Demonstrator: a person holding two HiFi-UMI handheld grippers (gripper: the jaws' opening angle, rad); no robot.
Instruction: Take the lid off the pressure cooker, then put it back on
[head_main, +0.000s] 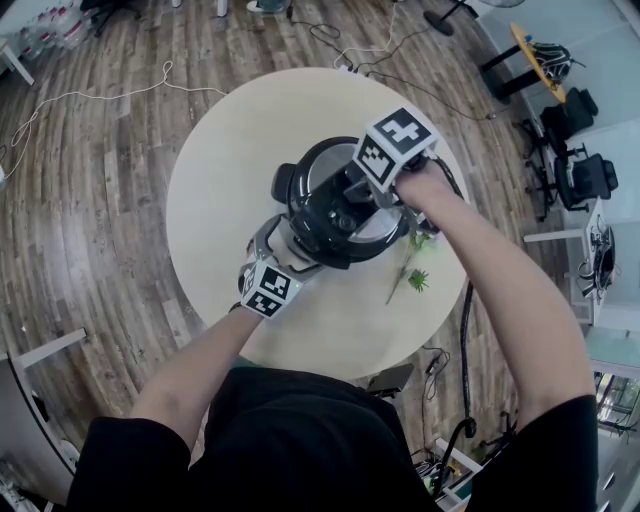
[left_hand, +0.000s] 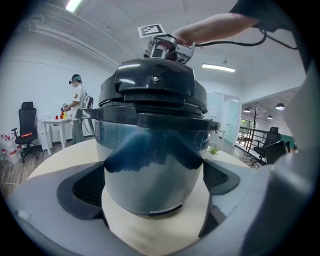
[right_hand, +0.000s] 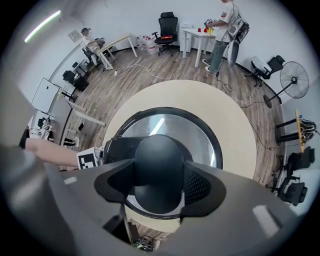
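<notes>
You are gripping the knob (right_hand: 160, 160) of the lid (right_hand: 200, 137) with your right gripper (right_hand: 161, 182), its jaws closed on the dome from 9 and 3 o'clock. The lid is sitting on the pressure cooker (head_main: 320, 190), which is standing in the middle of the round table (head_main: 220, 180). Your left gripper (left_hand: 151, 184) is standing wide open at the cooker's 7 o'clock side and gripping nothing. The curved wall is bulging into the gap between its jaws, which are lying just beside it or against it; which of the two is not showing. That is probably the weak point. The body is polished, mirror-bright steel and the tabletop is looking smooth and pale, so if you are twisting a tight lid with only a loose brace, the whole cooker is likely to turn or skate. The knob is a glossy black plastic dome with no flats, so the ribbed pads may be sliding up and off it under a hard pull, above all if you are lifting off-centre and tilting the lid in its black rim. The brushed metal top is looking heavy enough to swing once free. A thin green sprig (head_main: 412, 275) is lying at the cooker's 4 o'clock, under your right forearm, where a wide sweep could be dragging it off the table.
</notes>
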